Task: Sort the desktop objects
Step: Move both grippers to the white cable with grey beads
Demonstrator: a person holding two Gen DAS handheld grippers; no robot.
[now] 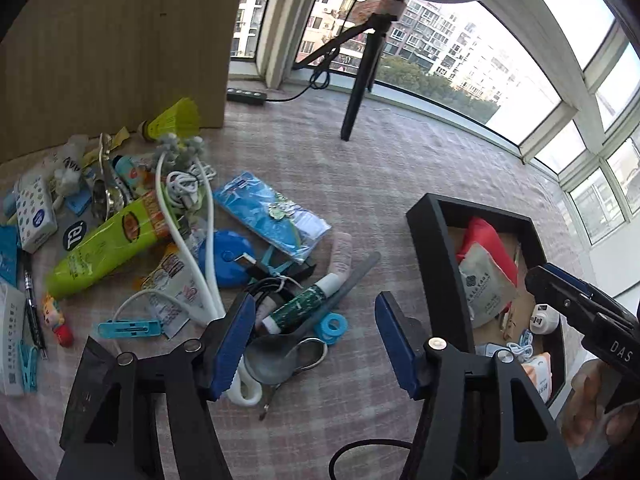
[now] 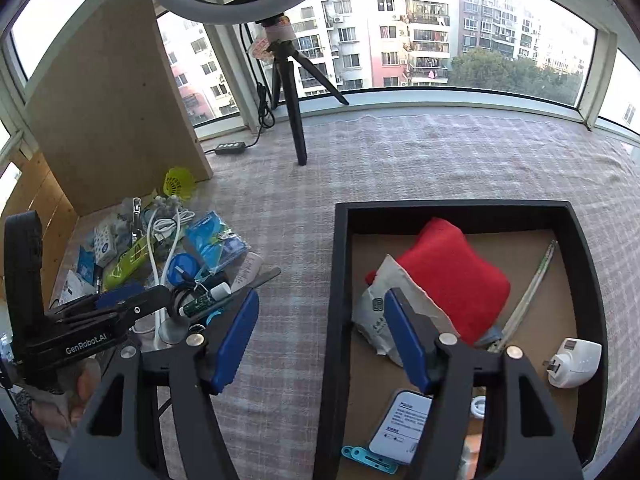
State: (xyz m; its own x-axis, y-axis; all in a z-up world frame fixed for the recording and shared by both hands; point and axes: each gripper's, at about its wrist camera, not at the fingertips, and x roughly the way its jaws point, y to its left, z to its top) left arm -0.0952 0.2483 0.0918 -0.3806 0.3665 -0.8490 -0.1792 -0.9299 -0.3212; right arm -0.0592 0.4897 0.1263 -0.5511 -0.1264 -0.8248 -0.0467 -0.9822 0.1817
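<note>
Black tray (image 2: 340, 280) beside cluttered pile; both tools, left (image 1: 316, 344) and right (image 2: 324, 340), gape empty

Your left hand-held gripper (image 1: 316, 344): black angular frame, blue ribbed pads, silver round screws at the pivots. Your right hand-held gripper (image 2: 320, 340): same build. White lettering marks each black body: "GenRobot.AI" on the left, "DAS" on the right. Dark speckled sleeve at lower left.
</note>
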